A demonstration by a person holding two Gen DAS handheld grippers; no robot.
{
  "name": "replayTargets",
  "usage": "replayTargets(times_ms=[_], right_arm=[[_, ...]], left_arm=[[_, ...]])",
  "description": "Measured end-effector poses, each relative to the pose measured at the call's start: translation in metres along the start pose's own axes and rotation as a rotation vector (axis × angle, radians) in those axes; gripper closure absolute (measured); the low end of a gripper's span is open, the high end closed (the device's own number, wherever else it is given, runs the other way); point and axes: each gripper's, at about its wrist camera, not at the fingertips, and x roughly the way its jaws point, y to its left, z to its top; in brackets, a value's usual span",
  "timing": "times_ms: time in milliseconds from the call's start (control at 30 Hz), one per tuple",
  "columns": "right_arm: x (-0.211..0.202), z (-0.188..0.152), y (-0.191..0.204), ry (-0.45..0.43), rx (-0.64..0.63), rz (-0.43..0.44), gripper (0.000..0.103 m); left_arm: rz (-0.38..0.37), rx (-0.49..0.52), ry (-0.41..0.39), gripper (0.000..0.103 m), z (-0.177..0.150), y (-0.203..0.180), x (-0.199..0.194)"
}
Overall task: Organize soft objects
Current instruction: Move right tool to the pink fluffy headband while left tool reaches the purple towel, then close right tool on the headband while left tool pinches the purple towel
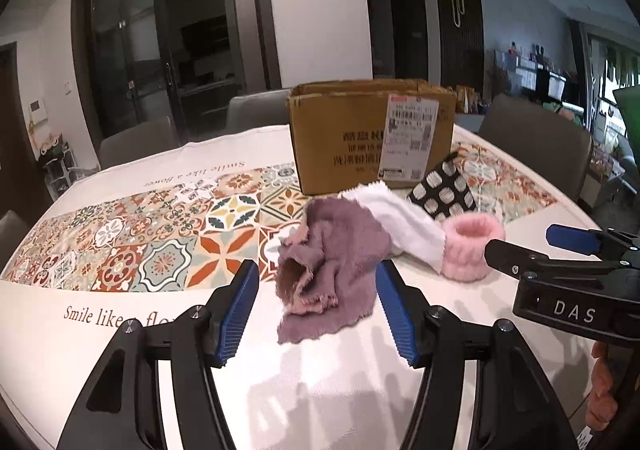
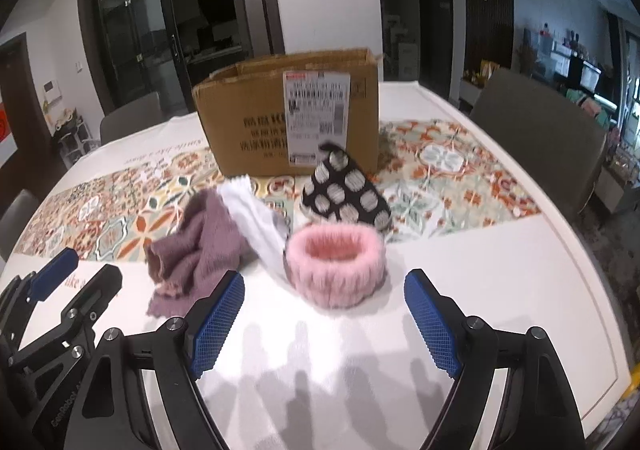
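A crumpled purple cloth [image 1: 332,266] [image 2: 196,250] lies on the table, with a white cloth [image 1: 404,222] [image 2: 256,222] beside it, a fluffy pink band [image 1: 472,246] [image 2: 336,266] to the right and a black dotted pouch [image 1: 444,192] [image 2: 344,194] behind. An open cardboard box [image 1: 360,134] [image 2: 280,118] stands further back. My left gripper [image 1: 316,310] is open, its fingers either side of the purple cloth's near edge. My right gripper [image 2: 324,326] is open and empty, just short of the pink band. Each gripper shows in the other view, the right gripper in the left wrist view [image 1: 560,254] and the left gripper in the right wrist view [image 2: 76,282].
The table [image 1: 80,350] [image 2: 500,270] carries a white cloth with a patterned tile strip. Grey chairs [image 1: 532,138] [image 2: 536,122] stand around it. The table's right edge runs close to the right gripper's side.
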Motion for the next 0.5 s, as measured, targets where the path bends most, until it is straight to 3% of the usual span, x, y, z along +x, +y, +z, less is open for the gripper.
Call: replayTargets(times_ms=[500], right_arm=[[0.049,-0.013,-0.008,0.132,-0.011,0.008,0.02]], left_arm=[[-0.014,-0.036,0.148,0.041,-0.019,-0.005,0.051]])
